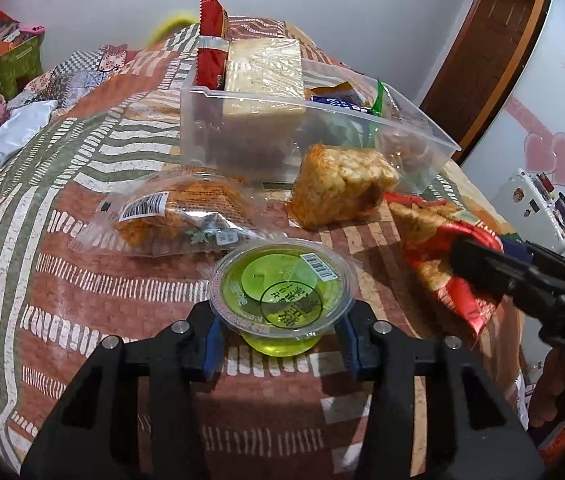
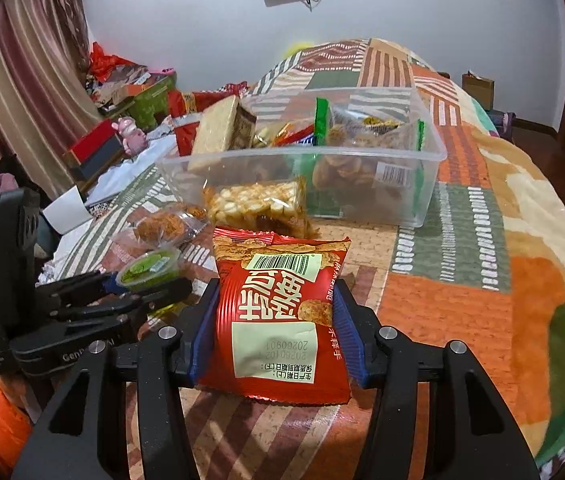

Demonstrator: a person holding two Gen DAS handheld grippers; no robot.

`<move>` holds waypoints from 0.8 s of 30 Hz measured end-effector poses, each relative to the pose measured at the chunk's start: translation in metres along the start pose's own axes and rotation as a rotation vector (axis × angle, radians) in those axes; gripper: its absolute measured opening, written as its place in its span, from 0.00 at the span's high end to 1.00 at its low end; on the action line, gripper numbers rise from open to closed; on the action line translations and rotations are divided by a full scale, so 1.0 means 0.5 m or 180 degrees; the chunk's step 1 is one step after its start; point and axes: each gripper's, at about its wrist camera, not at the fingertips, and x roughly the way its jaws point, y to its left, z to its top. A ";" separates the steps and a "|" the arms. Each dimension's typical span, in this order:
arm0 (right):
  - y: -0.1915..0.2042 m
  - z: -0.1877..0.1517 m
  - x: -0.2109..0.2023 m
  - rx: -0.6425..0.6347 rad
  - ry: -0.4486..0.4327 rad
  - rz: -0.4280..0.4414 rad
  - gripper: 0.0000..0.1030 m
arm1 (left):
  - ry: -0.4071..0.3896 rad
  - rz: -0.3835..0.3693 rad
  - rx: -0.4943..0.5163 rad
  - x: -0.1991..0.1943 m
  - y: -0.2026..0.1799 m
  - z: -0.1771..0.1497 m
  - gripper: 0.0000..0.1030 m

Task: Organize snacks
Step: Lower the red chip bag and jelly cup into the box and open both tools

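Note:
A round green jelly cup (image 1: 282, 288) with a clear lid sits between the blue pads of my left gripper (image 1: 281, 330), which is shut on it just under the rim; the same cup (image 2: 148, 268) shows at the left of the right wrist view. My right gripper (image 2: 278, 300) is shut on a red snack bag (image 2: 282, 264), held upright above the bedspread. That bag (image 1: 442, 240) lies at the right of the left wrist view. A clear plastic bin (image 1: 422, 128) stands beyond both, holding a pale wrapped block (image 1: 262, 76), a red packet (image 1: 210, 40) and several small packs.
Two loose snack bags lie before the bin: an orange crumbed one in clear wrap (image 1: 178, 212) and a puffed corn one (image 1: 342, 188). The patterned bedspread (image 2: 462, 320) stretches to the right. Boxes and a pink toy (image 2: 132, 136) crowd the left; a white case (image 1: 534, 208) stands right.

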 end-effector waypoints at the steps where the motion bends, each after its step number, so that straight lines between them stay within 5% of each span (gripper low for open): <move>1: -0.002 0.001 -0.005 -0.0001 -0.0016 -0.0002 0.52 | -0.0006 -0.0004 0.0005 -0.003 -0.002 0.000 0.55; 24: -0.036 0.100 -0.067 0.0039 -0.0560 -0.0043 0.52 | -0.0550 -0.0047 0.0217 -0.098 -0.073 0.123 0.55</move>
